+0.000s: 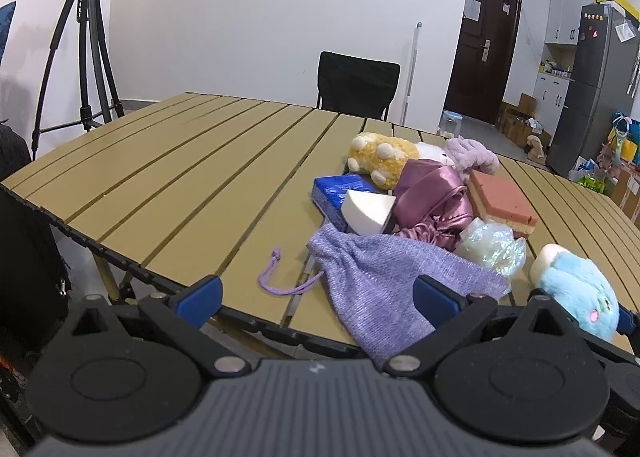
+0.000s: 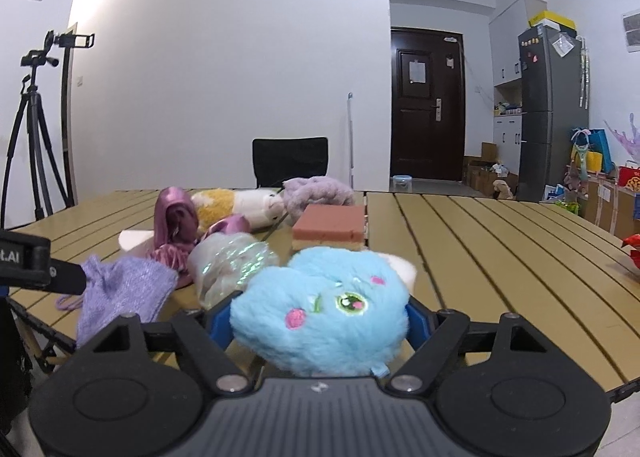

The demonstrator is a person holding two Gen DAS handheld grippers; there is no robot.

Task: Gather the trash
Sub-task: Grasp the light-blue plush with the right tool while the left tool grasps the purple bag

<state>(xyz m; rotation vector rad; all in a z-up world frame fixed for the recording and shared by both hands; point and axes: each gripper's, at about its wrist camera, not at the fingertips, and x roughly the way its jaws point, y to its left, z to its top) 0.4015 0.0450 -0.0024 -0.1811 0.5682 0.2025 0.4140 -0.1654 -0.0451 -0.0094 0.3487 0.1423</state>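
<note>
Blue plush toy [image 2: 320, 321] sits clamped, apparently, between the right gripper's [image 2: 318, 323] pads at the slatted table's [image 2: 500, 257] near edge. Left gripper [image 1: 316, 297] gapes empty over a purple pouch [image 1: 384, 281]. Beyond: chair [image 2: 291, 161], door [image 2: 427, 113], fridge [image 2: 554, 113].

Left claw [image 1: 318, 297] hangs wide open and empty — right claw [image 2: 318, 321] has its pads pressed on something soft.
</note>
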